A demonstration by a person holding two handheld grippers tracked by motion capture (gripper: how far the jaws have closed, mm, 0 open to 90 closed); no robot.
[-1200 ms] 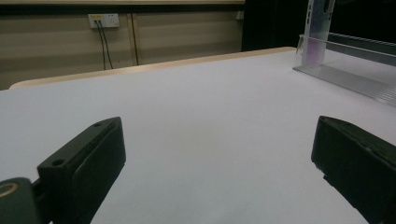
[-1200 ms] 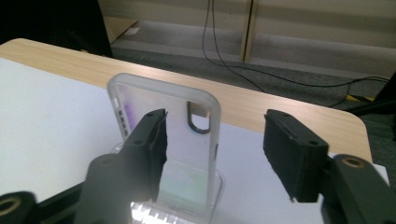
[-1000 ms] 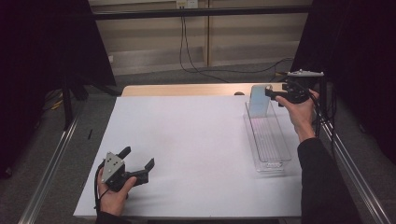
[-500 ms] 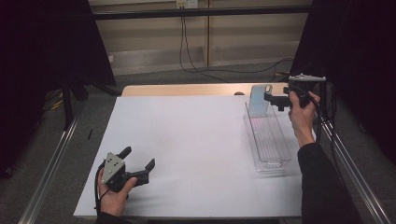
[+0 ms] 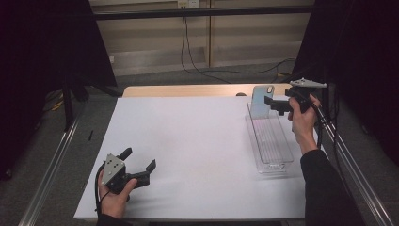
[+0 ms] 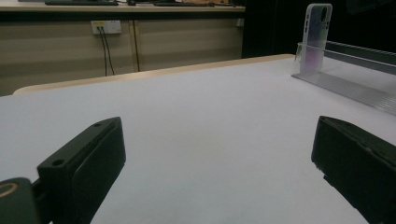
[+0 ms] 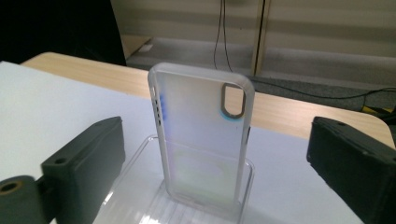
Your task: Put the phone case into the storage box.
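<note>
A frosted, translucent phone case (image 5: 260, 100) (image 7: 201, 140) (image 6: 315, 37) stands upright at the far end of a clear ribbed tray (image 5: 272, 141) (image 7: 135, 196) (image 6: 355, 88) on the right of the white table. My right gripper (image 5: 275, 104) (image 7: 217, 140) hovers just right of the case. Its jaws have just been opening, and the case stands ahead of them, touching neither pad. My left gripper (image 5: 139, 159) (image 6: 215, 154) rests open on the table near the front left, with nothing between its jaws.
A white sheet (image 5: 197, 141) covers the table, with a strip of bare wood (image 5: 188, 90) along the far edge. Metal rails (image 5: 51, 169) run along both sides. Cables (image 5: 188, 47) hang against the back wall.
The right gripper's jaws have spread wider and the hand has drawn back slightly from the case, which stays upright in the tray. The left gripper has not moved.
</note>
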